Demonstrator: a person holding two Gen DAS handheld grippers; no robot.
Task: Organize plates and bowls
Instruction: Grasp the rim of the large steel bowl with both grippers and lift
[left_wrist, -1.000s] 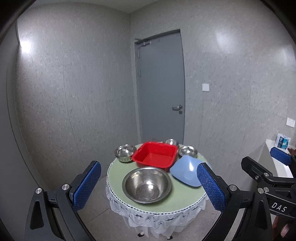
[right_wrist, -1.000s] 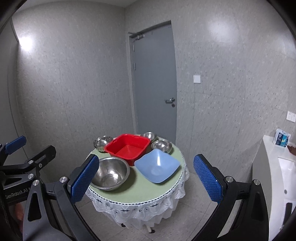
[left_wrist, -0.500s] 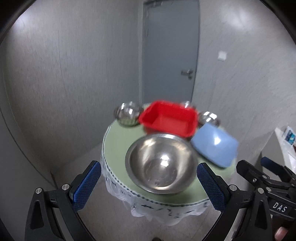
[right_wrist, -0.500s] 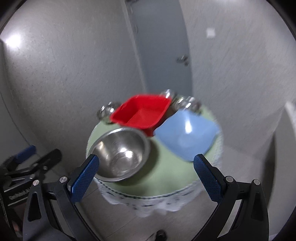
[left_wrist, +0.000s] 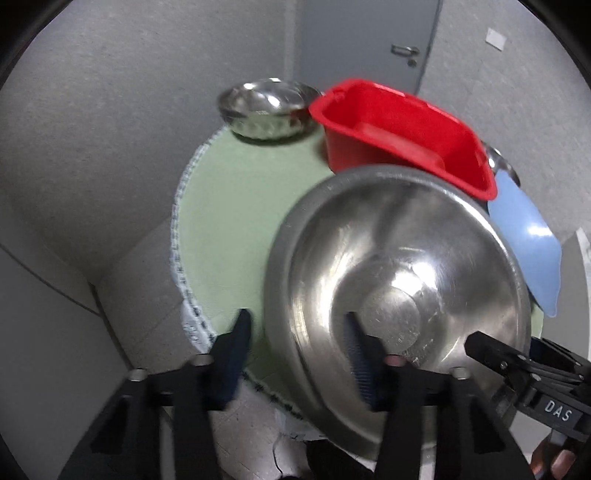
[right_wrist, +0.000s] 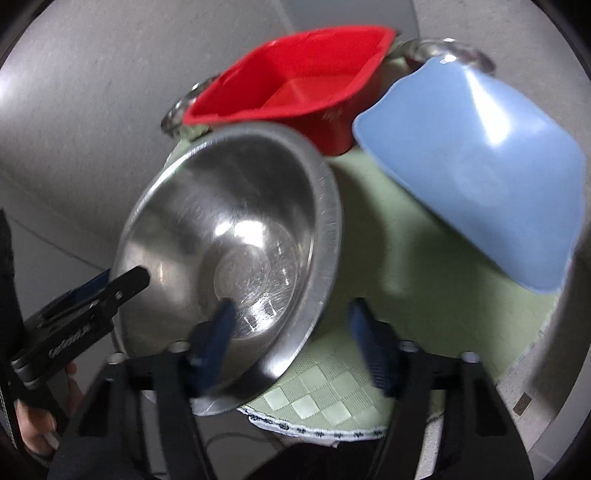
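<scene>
The large steel bowl (left_wrist: 399, 295) sits at the near edge of the round bench (left_wrist: 229, 206) with its green cloth, and both grippers straddle its rim. The left gripper (left_wrist: 299, 354) has one blue pad outside the bowl's left wall and the other inside the basin; its jaws stand at a middling gap, and whether the pads touch the metal I cannot tell through the blur. The right gripper (right_wrist: 291, 343) likewise has one pad inside the bowl (right_wrist: 236, 236) and one out over the cloth — apart, not clamped.

Just behind the big bowl stands the red square tub (left_wrist: 402, 129), its front wall close to the bowl's far rim. To its right lies the blue square dish (right_wrist: 476, 181), tilted, near the bench's right side. A small steel bowl (left_wrist: 266, 107) sits at the back left. Another small steel bowl (right_wrist: 447, 51) shows behind the blue dish, mostly hidden by it. In the right view only a sliver of the back-left bowl peeps past the tub.

Counted: one large steel bowl, at least two small ones, one red tub, one blue dish.
</scene>
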